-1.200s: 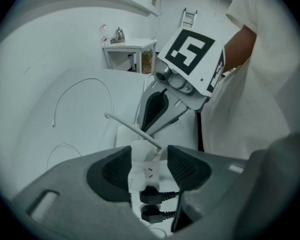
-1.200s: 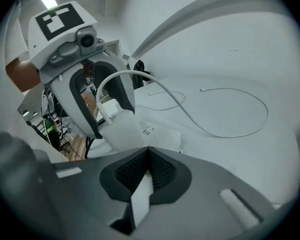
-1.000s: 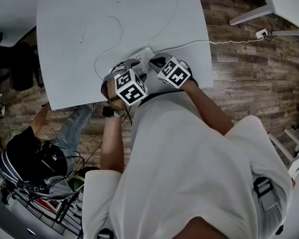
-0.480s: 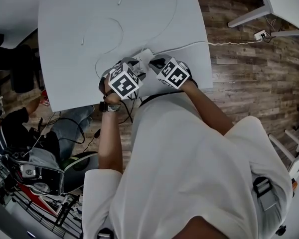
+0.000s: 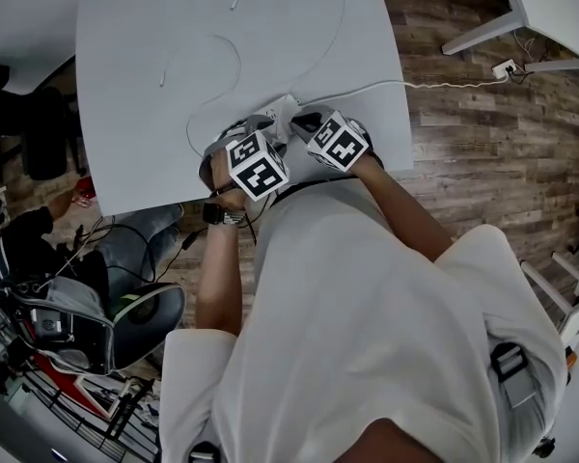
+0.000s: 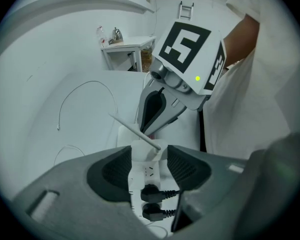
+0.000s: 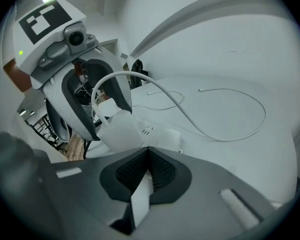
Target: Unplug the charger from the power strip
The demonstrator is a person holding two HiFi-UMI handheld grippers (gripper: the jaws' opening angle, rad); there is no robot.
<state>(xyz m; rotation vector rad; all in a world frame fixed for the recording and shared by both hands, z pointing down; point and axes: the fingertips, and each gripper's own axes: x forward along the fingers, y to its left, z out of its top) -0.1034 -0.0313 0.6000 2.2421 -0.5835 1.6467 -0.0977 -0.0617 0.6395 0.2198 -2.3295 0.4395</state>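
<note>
L gripper clamped on charger in pwr strip; R gripper jaws together, just beside charger.

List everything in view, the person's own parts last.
table: 1, white, centre
strip: 1, white, table's near edge
charger: 1, white, on strip, between left jaws
plugs: 2, black, in strip
cables: at least 2, white, looped on table
cord: 1, white, from strip towards floor
floor: brown wood
bystander: 1, dark top, lower left
left gripper: grey, shut on charger
right gripper: grey, shut, at strip
shirt: white, wearer's
</note>
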